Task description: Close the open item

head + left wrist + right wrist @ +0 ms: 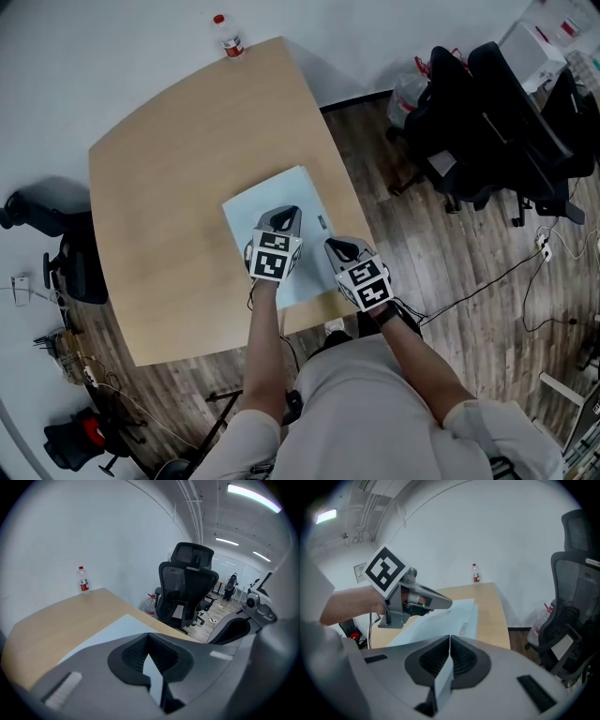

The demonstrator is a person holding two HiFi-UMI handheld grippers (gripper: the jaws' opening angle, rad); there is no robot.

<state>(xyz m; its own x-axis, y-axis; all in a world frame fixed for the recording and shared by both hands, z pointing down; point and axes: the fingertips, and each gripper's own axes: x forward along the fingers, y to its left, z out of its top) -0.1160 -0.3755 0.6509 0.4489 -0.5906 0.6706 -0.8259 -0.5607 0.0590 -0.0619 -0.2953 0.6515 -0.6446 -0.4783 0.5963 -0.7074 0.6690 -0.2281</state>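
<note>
A pale blue flat folder-like item (pixel 273 192) lies closed and flat on the wooden table (pixel 169 159), with a small label near its right edge. My left gripper (pixel 287 215) hovers over the item's middle, its fingertips pressed together and holding nothing. Over the item's right edge, near the table's rim, my right gripper (pixel 335 246) is also shut and empty. In the left gripper view the jaws (pixel 149 635) meet above the blue sheet (pixel 112 627). The right gripper view shows its jaws (pixel 449 637) closed, with the left gripper (pixel 442 603) ahead above the blue item (pixel 445 620).
A water bottle with a red cap (pixel 230 39) stands at the table's far corner. Black office chairs (pixel 487 122) crowd the floor to the right, with cables (pixel 525 272) trailing nearby. More gear lies on the floor at the left (pixel 75 272).
</note>
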